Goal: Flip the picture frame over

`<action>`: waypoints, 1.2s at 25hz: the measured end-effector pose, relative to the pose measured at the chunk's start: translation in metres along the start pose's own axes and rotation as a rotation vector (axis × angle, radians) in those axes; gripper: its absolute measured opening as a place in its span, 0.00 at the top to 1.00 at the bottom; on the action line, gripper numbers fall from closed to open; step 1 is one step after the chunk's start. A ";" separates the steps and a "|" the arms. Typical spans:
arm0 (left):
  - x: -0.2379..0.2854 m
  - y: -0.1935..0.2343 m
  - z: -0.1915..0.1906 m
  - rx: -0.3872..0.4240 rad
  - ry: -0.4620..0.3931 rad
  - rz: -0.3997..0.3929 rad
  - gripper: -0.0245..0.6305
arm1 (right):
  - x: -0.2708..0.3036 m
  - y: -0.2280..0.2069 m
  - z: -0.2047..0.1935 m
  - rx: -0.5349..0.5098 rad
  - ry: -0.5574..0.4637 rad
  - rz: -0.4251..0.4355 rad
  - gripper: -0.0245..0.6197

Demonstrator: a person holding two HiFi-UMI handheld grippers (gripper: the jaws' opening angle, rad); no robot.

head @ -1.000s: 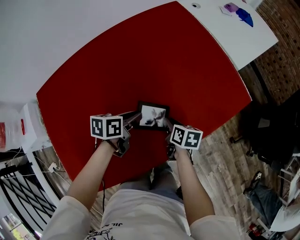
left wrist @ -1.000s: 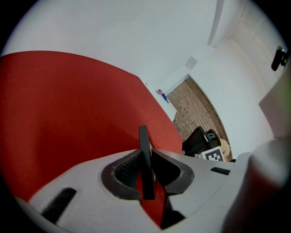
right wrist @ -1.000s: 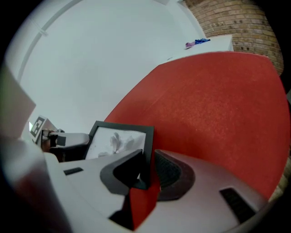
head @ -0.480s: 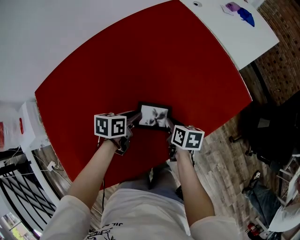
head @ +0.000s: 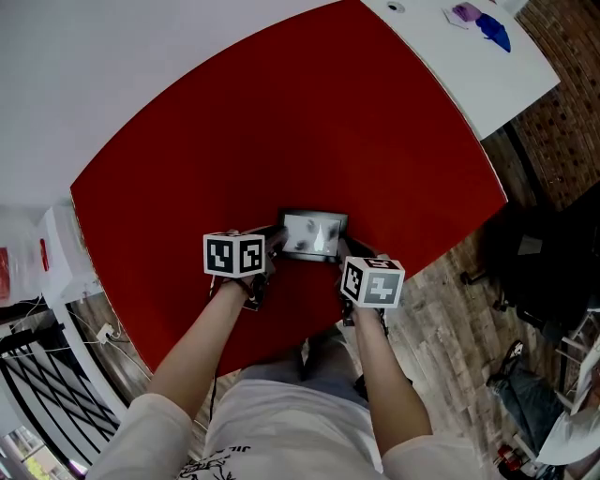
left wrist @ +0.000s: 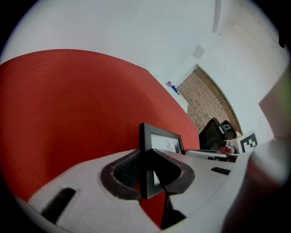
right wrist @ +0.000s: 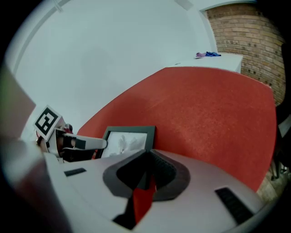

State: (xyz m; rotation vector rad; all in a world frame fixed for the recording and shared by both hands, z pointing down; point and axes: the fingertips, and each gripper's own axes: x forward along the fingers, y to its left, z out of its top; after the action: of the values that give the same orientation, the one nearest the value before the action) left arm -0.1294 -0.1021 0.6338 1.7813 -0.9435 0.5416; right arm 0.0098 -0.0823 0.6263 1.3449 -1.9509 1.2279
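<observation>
Head view shows the picture frame [head: 314,234] near the 6 o'clock edge of the red table [head: 281,122], held between both tools just ahead of the person. Its printed side still faces up and toward the camera. The left gripper [head: 277,240] takes the frame from 9 o'clock. In the left gripper view its jaws are pressed together on the black side rail, with the frame standing nearly on edge between the pads. The right gripper [head: 341,253] comes in from 4 o'clock. In the right gripper view its jaws are drawn in on the lower corner of the opposite rail, with only a thin dark strip of frame between them. Whether the bottom edge still touches the table cannot be told.

The flip appears begun but not finished: the frame is gripped and tipped up, the back is not yet on top, and the turn-over and set-down remain.

Compared with a second ago, the frame looks shallower top to bottom and sits slightly toward 3 o'clock, suggesting it has tilted up. The left marker cube has moved inward, and the right one has rolled to show its top face.

At 1 o'clock, well apart, a white table [head: 469,66] holds a blue and purple item [head: 478,23].
</observation>
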 end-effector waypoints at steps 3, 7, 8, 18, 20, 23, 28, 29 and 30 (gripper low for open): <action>0.003 0.005 -0.001 0.023 0.004 0.037 0.83 | 0.002 0.002 -0.001 -0.041 0.002 -0.020 0.92; 0.007 0.011 -0.003 0.077 0.013 0.081 0.82 | 0.008 0.003 -0.005 -0.110 -0.001 -0.051 0.92; 0.007 0.011 -0.003 0.099 0.017 0.090 0.82 | 0.009 0.002 -0.005 -0.124 -0.002 -0.061 0.92; 0.008 0.011 0.002 0.267 0.013 0.209 0.82 | 0.009 0.003 -0.003 -0.203 0.006 -0.115 0.92; 0.008 0.011 0.001 0.298 0.021 0.236 0.83 | 0.009 0.004 -0.003 -0.247 0.009 -0.131 0.92; 0.010 0.010 0.000 0.362 0.019 0.296 0.82 | 0.009 0.007 -0.001 -0.303 0.005 -0.155 0.92; 0.013 0.013 -0.003 0.359 -0.020 0.341 0.82 | 0.008 0.012 -0.001 -0.302 -0.001 -0.152 0.92; 0.012 0.014 -0.002 0.351 -0.026 0.338 0.82 | 0.008 0.011 -0.001 -0.299 -0.001 -0.152 0.92; 0.012 0.013 0.000 0.348 -0.032 0.335 0.82 | 0.008 0.010 -0.001 -0.296 -0.002 -0.152 0.92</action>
State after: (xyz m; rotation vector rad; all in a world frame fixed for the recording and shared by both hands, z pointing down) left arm -0.1330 -0.1089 0.6500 1.9513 -1.2390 0.9380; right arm -0.0031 -0.0844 0.6287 1.3113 -1.9029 0.8295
